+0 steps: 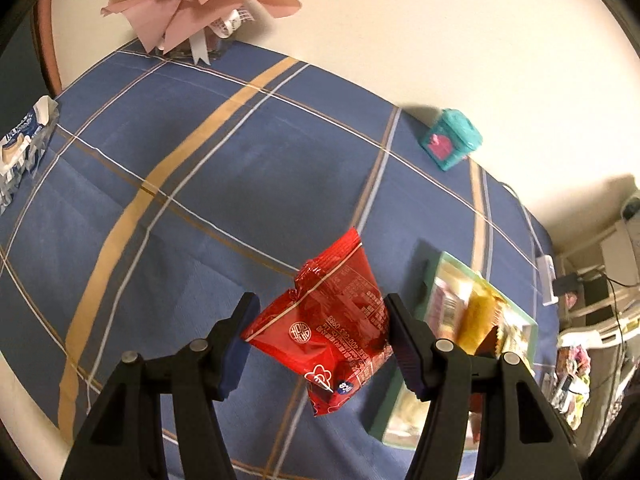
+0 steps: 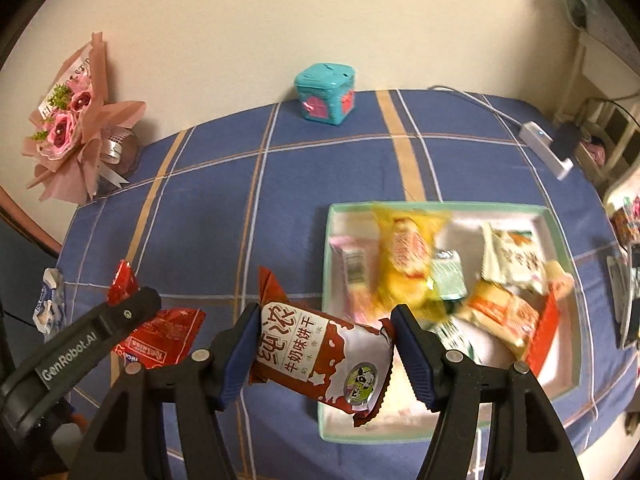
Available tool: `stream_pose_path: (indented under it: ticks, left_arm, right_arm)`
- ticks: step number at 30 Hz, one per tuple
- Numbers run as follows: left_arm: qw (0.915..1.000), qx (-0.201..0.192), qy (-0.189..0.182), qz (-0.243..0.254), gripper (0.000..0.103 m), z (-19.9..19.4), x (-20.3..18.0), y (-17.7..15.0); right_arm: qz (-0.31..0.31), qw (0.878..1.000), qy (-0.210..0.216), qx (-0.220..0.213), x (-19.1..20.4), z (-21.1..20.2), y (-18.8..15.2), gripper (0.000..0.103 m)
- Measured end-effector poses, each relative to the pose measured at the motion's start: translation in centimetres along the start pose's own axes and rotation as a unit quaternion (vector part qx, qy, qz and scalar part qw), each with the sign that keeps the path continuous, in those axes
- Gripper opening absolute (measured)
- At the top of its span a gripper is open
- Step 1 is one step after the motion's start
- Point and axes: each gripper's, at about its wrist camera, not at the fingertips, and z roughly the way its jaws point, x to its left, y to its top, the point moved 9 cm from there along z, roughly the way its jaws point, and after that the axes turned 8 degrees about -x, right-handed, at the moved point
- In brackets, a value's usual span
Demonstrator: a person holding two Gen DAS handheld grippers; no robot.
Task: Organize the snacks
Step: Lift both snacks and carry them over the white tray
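My left gripper (image 1: 320, 308) is shut on a red foil snack packet (image 1: 324, 332), which hangs above the blue checked tablecloth (image 1: 200, 200). In the right wrist view my right gripper (image 2: 325, 320) is shut on a brown-and-white biscuit packet (image 2: 320, 356), held crosswise over the near left corner of the green-rimmed snack box (image 2: 440, 204). The box holds several wrapped snacks, among them a yellow packet (image 2: 408, 256). The left gripper (image 2: 148, 312) with its red packet (image 2: 164, 340) shows at the left of that view. The box (image 1: 390, 412) lies right of the left gripper.
A teal cube box (image 2: 326, 94) stands at the table's far edge by the wall. A pink bouquet (image 2: 72, 128) sits at the back left. A blue-and-white packet (image 2: 50, 300) lies at the left edge. A white power strip (image 2: 546, 148) and its cable run along the back right.
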Motion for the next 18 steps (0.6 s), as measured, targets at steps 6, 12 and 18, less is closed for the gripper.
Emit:
stream_pose_path:
  ticks: [6, 12, 18]
  left_arm:
    - [0.9997, -0.002, -0.020, 0.014, 0.065, -1.4, -1.7, -2.0]
    - [0.9988, 0.009, -0.029, 0.038, 0.065, -1.5, -3.7, -4.2]
    - [0.9956, 0.030, -0.040, 0.079, 0.065, -0.6, -6.9, -6.3]
  right_arm:
    - [0.003, 1.000, -0.003, 0.004, -1.9, -1.3, -2.0, 0.069]
    - [0.013, 1.000, -0.019, 0.016, -4.6, -1.8, -3.9, 0.069]
    - [0.044, 0.998, -0.033, 0.034, -8.7, -1.3, -4.6, 0.069]
